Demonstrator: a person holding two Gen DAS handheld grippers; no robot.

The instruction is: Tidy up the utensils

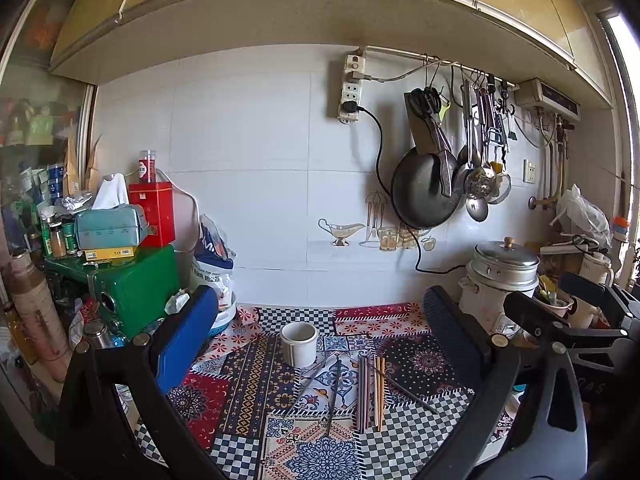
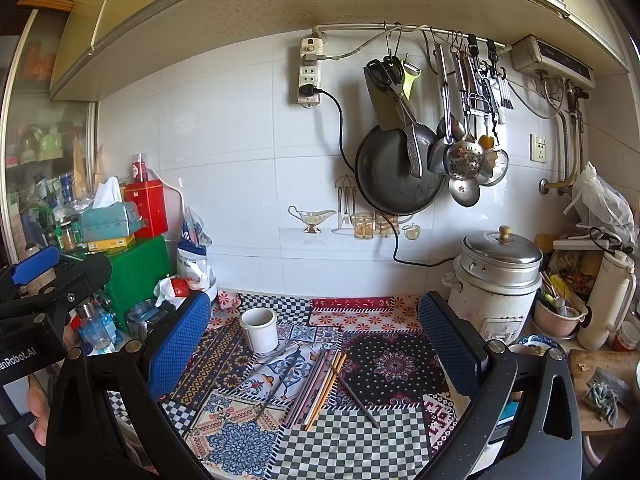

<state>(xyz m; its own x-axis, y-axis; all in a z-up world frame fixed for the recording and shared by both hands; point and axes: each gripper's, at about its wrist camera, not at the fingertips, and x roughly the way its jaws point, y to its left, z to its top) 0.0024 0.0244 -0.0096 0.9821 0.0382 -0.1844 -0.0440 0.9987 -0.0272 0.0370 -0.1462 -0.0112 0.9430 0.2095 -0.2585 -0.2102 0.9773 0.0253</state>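
Kitchen, white-tiled wall [image 2: 224, 128] w/ hanging rail: black pan [image 2: 396, 172], ladles, skimmer [image 2: 464, 160]. Cluttered both sides: green box [image 2: 136, 268] + tins at left, rice cooker [image 2: 496, 280] w/ metal lid at right, thermos [image 2: 608, 300] beyond it.

Counter [image 2: 352, 444] is covered w/ a busy patchwork cloth: soft, prob. slides or wrinkles if dragged on, and the pattern hides thin sticks.

White ceramic cup [image 1: 299, 343] stands upright near the cloth's back-centre, empty as far as I can see. Looks stiff, fairly heavy, breakable; likely the holder for the utensils.

Chopsticks [image 1: 370, 392] lie just in front of the cup, most in a parallel bundle (pale + orange-ish), a few dark metal-looking ones [image 2: 354, 396] splayed across and beside. Light, rigid, thin, prob. slick, esp. the metal ones; they'll roll. Best taken near mid-length, across the shaft, one or a pair at a time, so they don't pivot; crossed ones first.

Left tongs [image 1: 320, 320] wide apart, nothing held, above the counter facing the cup. Right tongs [image 2: 316, 332] likewise spread + empty, chopsticks lying between its blue pads [image 2: 180, 340] in view. Fingertips [image 2: 38, 412] of a hand show at the right view's left edge.
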